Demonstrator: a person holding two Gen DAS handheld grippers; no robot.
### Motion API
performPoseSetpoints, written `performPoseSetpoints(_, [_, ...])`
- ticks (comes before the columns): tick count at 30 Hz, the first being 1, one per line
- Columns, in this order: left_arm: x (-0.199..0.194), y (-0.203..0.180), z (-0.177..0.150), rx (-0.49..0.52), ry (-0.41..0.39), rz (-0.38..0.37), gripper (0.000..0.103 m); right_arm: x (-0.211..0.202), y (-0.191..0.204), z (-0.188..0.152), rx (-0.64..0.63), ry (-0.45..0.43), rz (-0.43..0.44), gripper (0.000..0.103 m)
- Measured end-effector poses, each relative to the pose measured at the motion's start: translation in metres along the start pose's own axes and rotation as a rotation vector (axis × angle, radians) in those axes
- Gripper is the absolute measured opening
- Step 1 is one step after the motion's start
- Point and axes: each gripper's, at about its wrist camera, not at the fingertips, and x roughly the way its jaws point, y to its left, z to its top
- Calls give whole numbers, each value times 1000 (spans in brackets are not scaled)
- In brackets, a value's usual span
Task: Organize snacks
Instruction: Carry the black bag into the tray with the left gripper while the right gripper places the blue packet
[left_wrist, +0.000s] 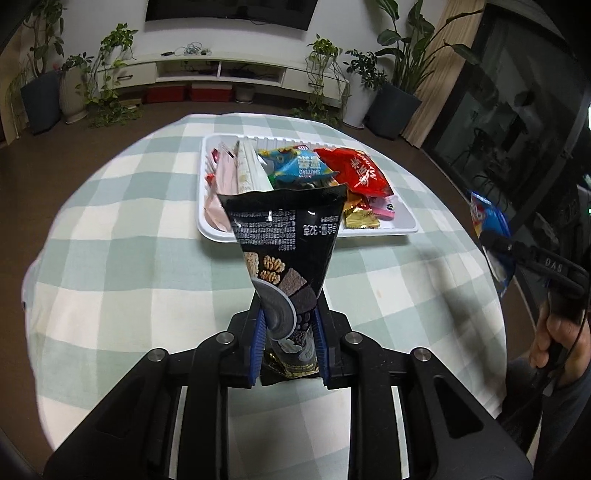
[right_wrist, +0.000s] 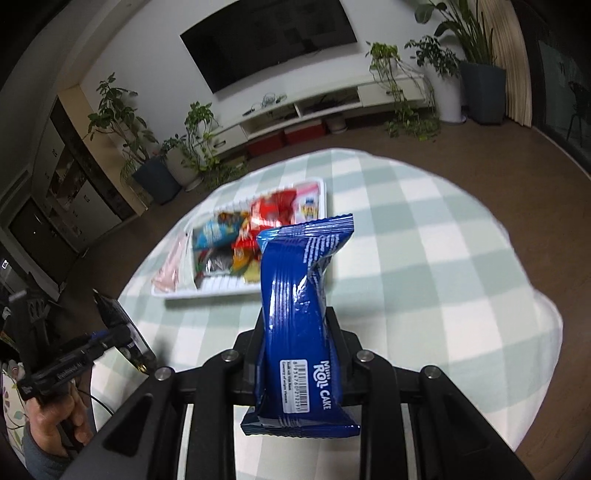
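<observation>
Two snack packets are held off the table, one in each tool. The left gripper (left_wrist: 288, 317) is clamped on a black packet (left_wrist: 286, 251) printed with walnuts and grain squares; its long axis runs straight out along the fingers, the wide sealed end pointing forward toward the white tray (left_wrist: 402, 221), the narrow end pinched between the blue-edged pads (left_wrist: 257, 339), which stand only as far apart as the packet's width. The right gripper (right_wrist: 295, 325) is closed on a blue roll cake packet (right_wrist: 299, 321), also lengthwise along the fingers, its crimped far end aimed ahead and slightly right, its near end hanging back past the fingers toward the camera. The tray lies ahead of both tools on the green-checked tablecloth (left_wrist: 122, 258), ahead and left of the right one, already filled with wrapped snacks, among them a red packet (left_wrist: 356, 171) and a light-blue one (left_wrist: 304, 168). Neither held packet touches the tray.
</observation>
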Motion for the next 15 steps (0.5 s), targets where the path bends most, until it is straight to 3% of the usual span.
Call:
performPoseSetpoints(9, [-4, 6, 0, -23, -17, -27, 19, 5, 5, -3, 1, 1, 25, 28])
performPoseSetpoints(15, [-20, 1, 20, 1, -22, -80, 19, -9, 11, 12, -10, -28, 34, 28])
